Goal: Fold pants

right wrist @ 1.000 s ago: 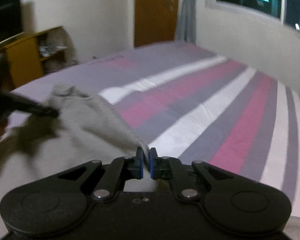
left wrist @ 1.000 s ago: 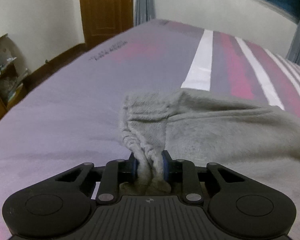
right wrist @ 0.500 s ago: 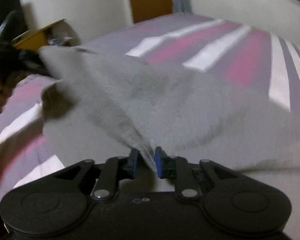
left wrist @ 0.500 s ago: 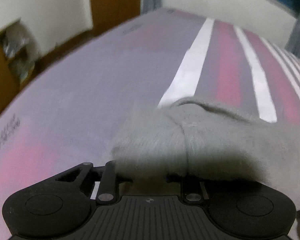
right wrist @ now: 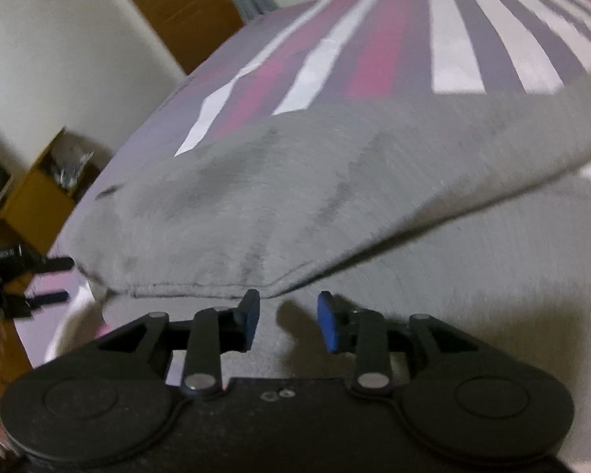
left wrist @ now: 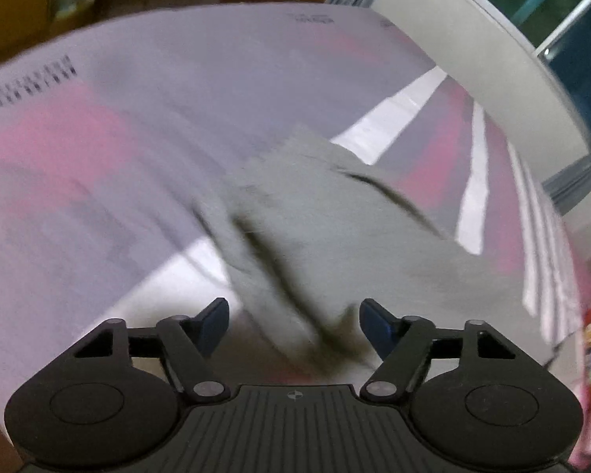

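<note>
Both grippers' jaws have released the pants [right wrist: 335, 181].

One pair of grey pants [right wrist: 335, 181] lies on one striped bed [right wrist: 378, 55]. Two claws show, the left claw [left wrist: 294, 325] and the right claw [right wrist: 288, 325], each with two blue-tipped fingers spread apart. One wooden door [right wrist: 177, 8], one shelf [right wrist: 39, 193], and, through the blur, probably one window [left wrist: 551, 19].

I'm working in a home bedroom: a bed [right wrist: 378, 59] with a striped pink, grey and white sheet fills my view, a wooden door [right wrist: 169, 12] at eleven o'clock, a curtained window [left wrist: 547, 12] at one o'clock.
</note>
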A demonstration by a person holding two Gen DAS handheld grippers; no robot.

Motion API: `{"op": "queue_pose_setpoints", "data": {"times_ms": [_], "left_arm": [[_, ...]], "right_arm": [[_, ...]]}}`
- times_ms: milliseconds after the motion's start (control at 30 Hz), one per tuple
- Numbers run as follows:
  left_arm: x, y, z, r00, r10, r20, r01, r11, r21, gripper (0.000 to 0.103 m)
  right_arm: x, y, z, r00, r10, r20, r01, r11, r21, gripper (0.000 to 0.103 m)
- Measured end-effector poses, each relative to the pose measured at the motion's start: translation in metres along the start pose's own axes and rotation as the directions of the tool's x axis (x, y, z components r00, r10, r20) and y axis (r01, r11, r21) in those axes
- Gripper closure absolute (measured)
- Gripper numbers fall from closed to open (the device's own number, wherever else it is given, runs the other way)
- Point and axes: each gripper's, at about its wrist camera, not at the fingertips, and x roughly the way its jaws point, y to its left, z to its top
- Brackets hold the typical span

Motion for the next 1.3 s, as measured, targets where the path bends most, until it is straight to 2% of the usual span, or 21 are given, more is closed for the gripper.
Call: {"op": "queue_pose_setpoints", "data": {"times_ms": [67, 133, 233, 400, 467, 533, 600, 633, 667, 800, 833, 1000, 1167, 1200, 1233, 1300], "left_arm": [[0.006, -0.008, -0.001, 1.0, -0.022, 0.011, 0.022, 1.0, -0.008, 0.039], [0.017, -0.013, -0.001, 1.0, -0.009, 0.008, 0.009, 1.0, 0.0, 0.042], [0.029, -0.008, -0.003, 0.999, 0.025, -0.021, -0.026, 0.998, -0.063, 0.042], [0.027, 0.008, -0.014, 0.999, -0.005, -0.038, 0.001, 0.994, -0.109, 0.042], [0.029, 0.013, -0.01, 0.999, -0.031, -0.03, 0.027, 0.988, -0.152, 0.042], [0.033, 0.011, -0.005, 0.999, -0.036, -0.02, 0.032, 0.987, -0.157, 0.042], [0.038, 0.01, -0.003, 0.999, -0.033, -0.014, 0.031, 0.988, -0.152, 0.042], [0.039, 0.01, -0.003, 0.999, -0.038, -0.009, 0.036, 0.987, -0.155, 0.049], [0.04, 0.009, -0.002, 1.0, -0.028, -0.004, 0.027, 0.988, -0.15, 0.068], [0.032, 0.012, -0.001, 0.999, -0.014, -0.031, 0.009, 0.989, -0.146, 0.068], [0.028, 0.014, -0.003, 0.999, -0.029, -0.031, 0.024, 0.988, -0.152, 0.068], [0.031, 0.016, 0.0, 0.998, -0.065, -0.012, 0.062, 0.984, -0.164, 0.068], [0.04, 0.013, 0.003, 0.998, -0.057, -0.011, 0.054, 0.983, -0.173, 0.068], [0.039, 0.012, 0.003, 0.999, -0.047, 0.004, 0.047, 0.984, -0.17, 0.069], [0.038, 0.011, 0.004, 0.999, -0.038, 0.019, 0.04, 0.985, -0.167, 0.08], [0.032, 0.006, 0.008, 0.999, -0.036, 0.04, 0.041, 0.987, -0.157, 0.085]], "right_arm": [[0.003, 0.0, 0.0, 1.0, -0.003, 0.009, 0.002, 1.0, 0.022, 0.066], [0.003, -0.001, 0.0, 1.0, -0.006, 0.012, 0.006, 0.999, 0.043, 0.063], [0.01, -0.009, 0.003, 1.0, 0.015, 0.014, -0.017, 0.991, 0.129, 0.06], [0.024, -0.017, 0.009, 1.0, 0.019, 0.011, -0.021, 0.972, 0.235, 0.06], [0.03, -0.019, 0.01, 1.0, 0.015, 0.023, -0.021, 0.961, 0.275, 0.065], [0.031, -0.018, 0.008, 0.999, -0.01, 0.038, -0.001, 0.961, 0.278, 0.085], [0.027, -0.019, 0.002, 0.998, -0.019, 0.053, 0.004, 0.962, 0.275, 0.09], [0.025, -0.018, 0.0, 0.998, -0.02, 0.059, 0.004, 0.962, 0.272, 0.092], [0.024, -0.018, -0.004, 0.998, -0.025, 0.063, 0.008, 0.965, 0.261, 0.093], [0.022, -0.013, -0.006, 0.998, -0.029, 0.057, 0.014, 0.971, 0.241, 0.093], [0.021, -0.009, 0.006, 0.998, -0.027, 0.05, 0.014, 0.97, 0.241, 0.093], [0.024, -0.011, 0.012, 0.999, -0.034, 0.032, 0.025, 0.968, 0.248, 0.092], [0.026, -0.009, 0.013, 0.999, -0.039, 0.034, 0.029, 0.966, 0.255, 0.087], [0.027, -0.01, 0.013, 0.999, -0.042, 0.035, 0.031, 0.966, 0.256, 0.087], [0.028, -0.01, 0.013, 0.998, -0.051, 0.038, 0.04, 0.967, 0.251, 0.092], [0.026, -0.007, 0.014, 0.998, -0.054, 0.044, 0.043, 0.971, 0.235, 0.096]]}}
